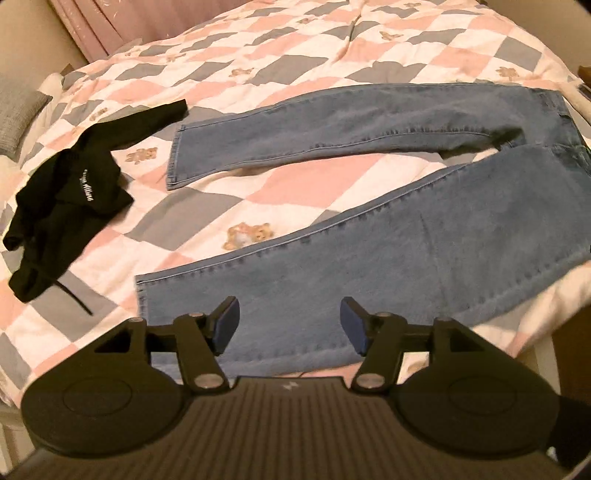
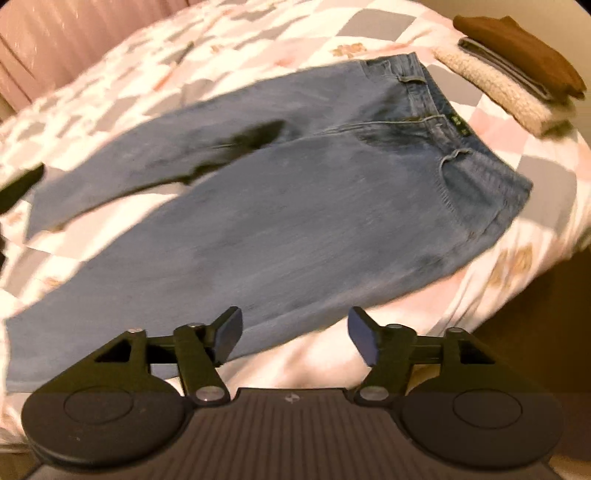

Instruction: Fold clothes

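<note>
Blue jeans [image 1: 388, 251] lie spread flat on the checked quilt [image 1: 258, 59], legs apart and pointing left, waistband at the right. My left gripper [image 1: 290, 323] hovers open above the near leg close to its hem, nothing between its blue pads. In the right wrist view the same jeans [image 2: 295, 206] fill the middle, waistband at upper right. My right gripper [image 2: 293, 334] is open over the near edge of the thigh area, holding nothing. A crumpled black top [image 1: 66, 192] lies on the quilt to the left of the jeans.
A stack of folded clothes [image 2: 517, 70], brown on top of cream, sits on the quilt [image 2: 550, 184] beyond the waistband at the right. A grey pillow [image 1: 18, 114] is at the far left. Pink curtains [image 1: 103, 22] hang behind the bed. The bed edge drops away at the lower right.
</note>
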Demonstrator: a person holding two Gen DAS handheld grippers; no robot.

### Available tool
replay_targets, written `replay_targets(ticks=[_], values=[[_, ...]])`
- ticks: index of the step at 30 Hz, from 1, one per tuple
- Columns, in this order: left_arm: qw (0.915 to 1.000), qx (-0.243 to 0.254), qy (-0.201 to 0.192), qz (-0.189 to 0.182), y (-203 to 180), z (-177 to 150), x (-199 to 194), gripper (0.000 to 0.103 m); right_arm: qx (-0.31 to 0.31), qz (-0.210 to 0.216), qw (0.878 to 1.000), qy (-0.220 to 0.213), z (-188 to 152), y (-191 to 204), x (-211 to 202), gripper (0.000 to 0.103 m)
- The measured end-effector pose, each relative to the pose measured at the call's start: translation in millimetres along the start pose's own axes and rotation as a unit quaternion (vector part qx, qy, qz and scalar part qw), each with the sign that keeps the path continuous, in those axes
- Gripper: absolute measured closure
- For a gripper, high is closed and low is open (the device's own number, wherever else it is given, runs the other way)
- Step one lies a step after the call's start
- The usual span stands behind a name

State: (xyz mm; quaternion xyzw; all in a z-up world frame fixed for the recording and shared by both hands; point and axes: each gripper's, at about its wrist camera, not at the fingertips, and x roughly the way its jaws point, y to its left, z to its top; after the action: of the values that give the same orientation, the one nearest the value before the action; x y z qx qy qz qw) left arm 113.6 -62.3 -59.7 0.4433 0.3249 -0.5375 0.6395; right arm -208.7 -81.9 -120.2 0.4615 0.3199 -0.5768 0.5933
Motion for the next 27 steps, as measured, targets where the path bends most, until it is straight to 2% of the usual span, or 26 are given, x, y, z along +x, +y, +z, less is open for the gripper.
replay_targets(ticks=[4,5,10,13,17,27], values=[[0.9996,-0.004,-0.009,-0.025,15,-7,-22,0.042,-0.009,-0.014,1.0,-0.018,-22,19,-35,0.03],[0.9994,-0.002,-0.013,-0.031,16,-9,-26,0.038,-0.001,-0.015,1.0,-0.019,-25,21,-42,0.03],[0.9981,0.004,-0.031,-0.053,19,-17,-46,0.037,0.024,-0.023,0.999,-0.017,-34,23,-57,0.029],[0.9979,0.0,-0.035,-0.054,22,-20,-55,0.036,0.03,-0.028,0.999,-0.016,-39,26,-61,0.027],[0.9979,0.002,-0.042,-0.05,27,-26,-61,0.029,0.032,-0.032,0.999,-0.017,-46,31,-62,0.022],[0.9987,-0.007,-0.027,-0.042,38,-50,-61,0.027,0.035,-0.045,0.998,-0.009,-63,30,-64,0.015]])
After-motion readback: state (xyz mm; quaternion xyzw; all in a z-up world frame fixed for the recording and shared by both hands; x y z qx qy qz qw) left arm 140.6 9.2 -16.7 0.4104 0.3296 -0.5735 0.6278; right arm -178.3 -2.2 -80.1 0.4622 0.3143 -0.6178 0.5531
